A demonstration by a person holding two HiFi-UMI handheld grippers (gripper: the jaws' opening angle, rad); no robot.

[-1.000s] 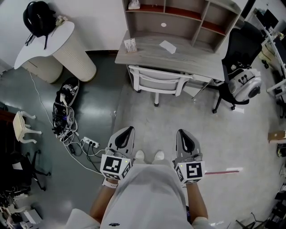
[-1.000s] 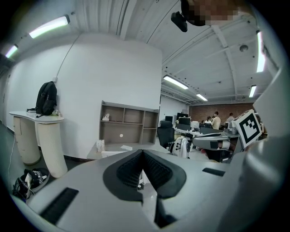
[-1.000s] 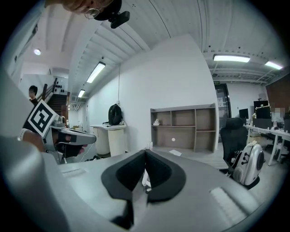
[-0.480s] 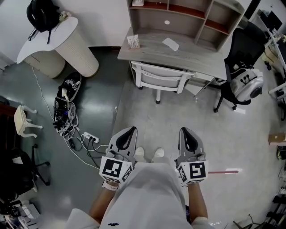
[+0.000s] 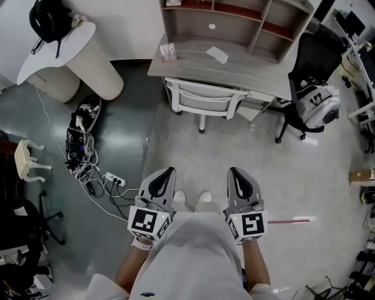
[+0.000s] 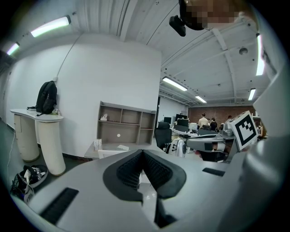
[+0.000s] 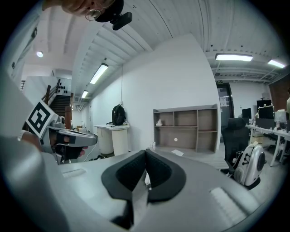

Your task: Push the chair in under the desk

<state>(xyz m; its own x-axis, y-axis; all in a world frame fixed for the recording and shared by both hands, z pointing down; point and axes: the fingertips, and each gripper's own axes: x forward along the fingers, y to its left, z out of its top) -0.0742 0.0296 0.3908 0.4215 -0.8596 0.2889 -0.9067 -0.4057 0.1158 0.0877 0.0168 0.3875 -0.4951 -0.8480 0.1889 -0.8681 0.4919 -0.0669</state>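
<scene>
A white chair (image 5: 204,98) stands with its back toward me, its seat partly under the grey wooden desk (image 5: 234,67) that carries a shelf unit (image 5: 234,20). In the head view my left gripper (image 5: 166,171) and right gripper (image 5: 235,173) are held side by side at waist height, well short of the chair, both shut and empty. The left gripper view shows its jaws (image 6: 142,152) closed tip to tip, the desk (image 6: 113,149) far beyond. In the right gripper view the jaws (image 7: 145,152) are closed too, with the desk (image 7: 181,153) in the distance.
A black office chair (image 5: 313,64) with a white robot-like device (image 5: 316,105) stands right of the desk. A white curved counter (image 5: 70,55) with a black backpack (image 5: 50,17) is at the left. Cables and a power strip (image 5: 114,181) lie on the floor near my left side.
The desk and chair have shifted slightly up and left in the head view. Both grippers stay shut and side by side.
</scene>
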